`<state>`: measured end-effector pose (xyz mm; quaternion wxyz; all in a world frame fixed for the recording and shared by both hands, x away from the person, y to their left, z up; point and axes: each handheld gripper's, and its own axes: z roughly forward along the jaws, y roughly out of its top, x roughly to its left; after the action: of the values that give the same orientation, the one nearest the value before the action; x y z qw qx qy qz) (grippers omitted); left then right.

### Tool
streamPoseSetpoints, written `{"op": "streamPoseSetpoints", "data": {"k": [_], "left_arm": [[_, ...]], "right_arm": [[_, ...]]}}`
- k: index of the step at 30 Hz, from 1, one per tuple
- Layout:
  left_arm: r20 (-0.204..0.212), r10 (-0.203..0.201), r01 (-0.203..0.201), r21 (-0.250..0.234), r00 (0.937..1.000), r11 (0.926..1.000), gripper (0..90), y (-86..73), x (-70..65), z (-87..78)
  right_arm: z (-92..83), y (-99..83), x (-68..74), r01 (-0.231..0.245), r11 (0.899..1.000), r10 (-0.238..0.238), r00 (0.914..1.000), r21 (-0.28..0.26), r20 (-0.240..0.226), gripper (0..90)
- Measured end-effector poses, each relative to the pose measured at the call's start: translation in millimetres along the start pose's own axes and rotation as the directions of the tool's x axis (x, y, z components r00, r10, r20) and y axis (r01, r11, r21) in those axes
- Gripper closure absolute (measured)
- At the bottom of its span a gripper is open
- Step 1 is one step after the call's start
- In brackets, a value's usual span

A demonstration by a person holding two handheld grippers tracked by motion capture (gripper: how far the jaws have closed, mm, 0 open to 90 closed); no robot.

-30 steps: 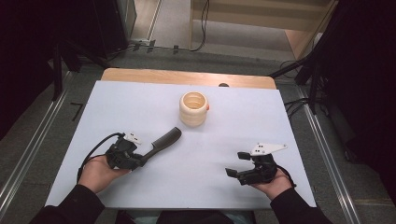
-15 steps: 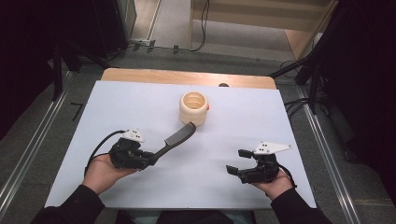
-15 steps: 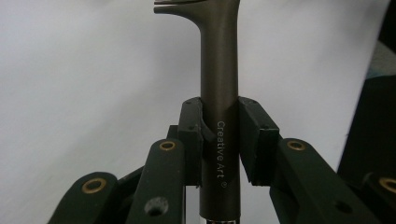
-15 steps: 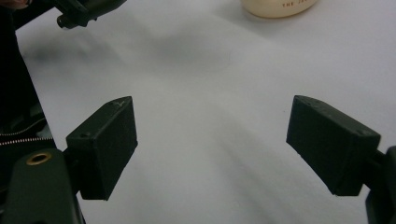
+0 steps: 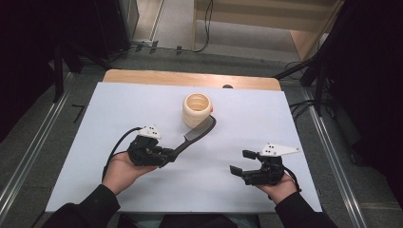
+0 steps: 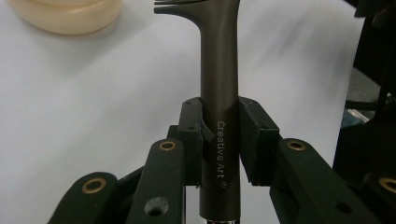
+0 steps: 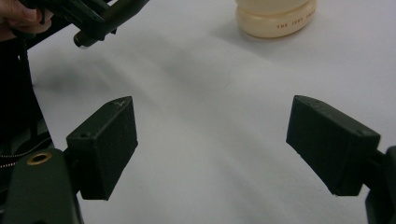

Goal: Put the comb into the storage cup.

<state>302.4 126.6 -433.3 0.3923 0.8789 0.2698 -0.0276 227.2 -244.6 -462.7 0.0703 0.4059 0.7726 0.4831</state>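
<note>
Nearest the person, at about five o'clock on the white table (image 5: 119, 104), the right gripper (image 5: 241, 162) rests in the hand with its jaws spread wide and nothing between them; it has not shifted over the last second. At about seven o'clock the left gripper (image 5: 167, 155) has its jaws partly closed and clamped on the handle of a dark comb (image 5: 197, 134), pads pressing both sides of the shaft. That comb has just swung and travelled: a second ago its toothed end pointed short of the cup (image 5: 196, 109), and now it reaches toward one o'clock, its tip just beside the cup's base. Farther off, the cream cup stands upright near table centre. The comb looks headed for the cup, likely to be dropped in.
</note>
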Motion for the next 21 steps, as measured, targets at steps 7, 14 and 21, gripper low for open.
{"op": "streamPoseSetpoints", "data": {"k": [7, 14, 21], "left_arm": [[0.007, -0.007, 0.008, -0.035, 0.9999, 0.9994, 73.2, 17.3, -4.0, 20.2], [0.006, -0.034, 0.034, -0.076, 0.9994, 0.9965, 73.2, 28.4, -9.1, 40.0], [0.012, -0.061, 0.062, -0.108, 0.9981, 0.9923, 73.2, 37.5, -12.0, 58.5]], "right_arm": [[-1.0, 3.0, 0.9, -0.030, 0.999, 0.030, 0.9996, -0.037, 0.004, 14.4], [1.7, 8.3, 1.4, -0.077, 0.994, 0.078, 0.9970, -0.072, 0.006, 14.4], [2.4, 14.5, -5.0, -0.134, 0.983, 0.139, 0.9896, -0.125, 0.036, 17.6]]}}
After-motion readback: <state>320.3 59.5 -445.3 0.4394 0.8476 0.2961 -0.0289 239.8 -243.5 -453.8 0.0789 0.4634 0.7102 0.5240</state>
